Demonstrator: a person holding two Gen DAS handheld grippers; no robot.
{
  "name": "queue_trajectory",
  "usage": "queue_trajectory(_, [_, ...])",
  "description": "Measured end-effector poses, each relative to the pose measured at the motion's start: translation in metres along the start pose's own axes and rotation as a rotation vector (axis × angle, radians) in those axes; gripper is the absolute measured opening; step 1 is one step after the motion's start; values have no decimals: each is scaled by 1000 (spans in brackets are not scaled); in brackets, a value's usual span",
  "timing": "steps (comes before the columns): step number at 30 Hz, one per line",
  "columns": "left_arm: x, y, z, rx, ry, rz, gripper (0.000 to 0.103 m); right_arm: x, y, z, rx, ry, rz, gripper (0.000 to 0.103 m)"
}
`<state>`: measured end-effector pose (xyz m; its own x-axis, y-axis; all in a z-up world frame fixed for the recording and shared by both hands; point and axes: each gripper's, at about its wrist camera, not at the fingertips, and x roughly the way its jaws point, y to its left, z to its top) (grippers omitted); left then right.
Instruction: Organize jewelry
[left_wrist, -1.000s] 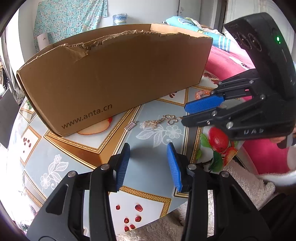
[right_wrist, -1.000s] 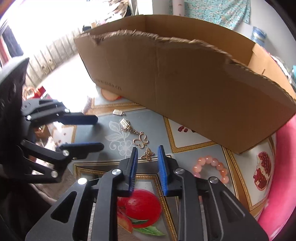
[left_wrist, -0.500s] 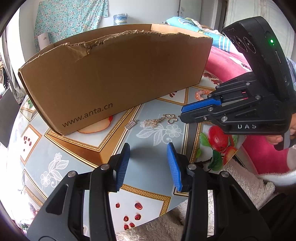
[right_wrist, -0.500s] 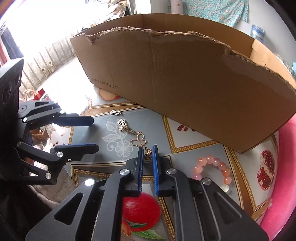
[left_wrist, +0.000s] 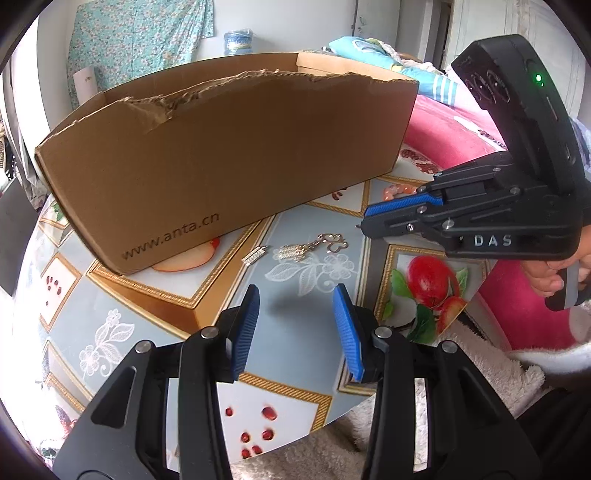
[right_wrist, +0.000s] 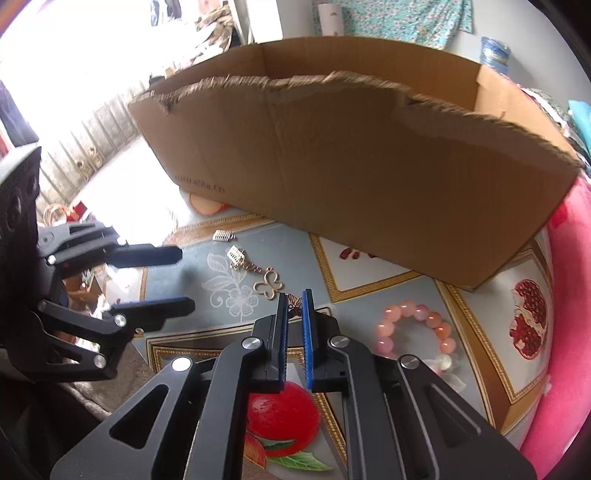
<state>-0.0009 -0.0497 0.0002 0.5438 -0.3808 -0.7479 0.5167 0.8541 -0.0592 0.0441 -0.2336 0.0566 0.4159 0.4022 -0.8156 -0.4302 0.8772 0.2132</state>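
My right gripper (right_wrist: 294, 301) is pinched nearly shut on the small butterfly charm (right_wrist: 294, 302), tips angled down at the table (left_wrist: 306, 206) near its front edge, so the piece sits between the pads ready to lift. My left gripper (left_wrist: 295, 325) hangs half open and empty, out of the way. The chain (right_wrist: 255, 271) and clip (right_wrist: 223, 235) lie just beyond, the bracelet (right_wrist: 417, 328) toward the right edge. The box (right_wrist: 369, 177) stands behind them, open-topped, likely where everything goes.
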Motion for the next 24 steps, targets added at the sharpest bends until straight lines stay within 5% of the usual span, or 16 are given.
queue_trajectory(7, [10, -7, 12, -1, -12, -70, 26, -16, -15, -6, 74, -33, 13, 7])
queue_trajectory(16, [28, -8, 21, -68, 7, -156, 24, -18, -25, -16, 112, -46, 30, 7])
queue_trajectory(24, [37, -16, 30, -30, -5, -117, 24, -21, -30, -21, 122, -64, 54, 7])
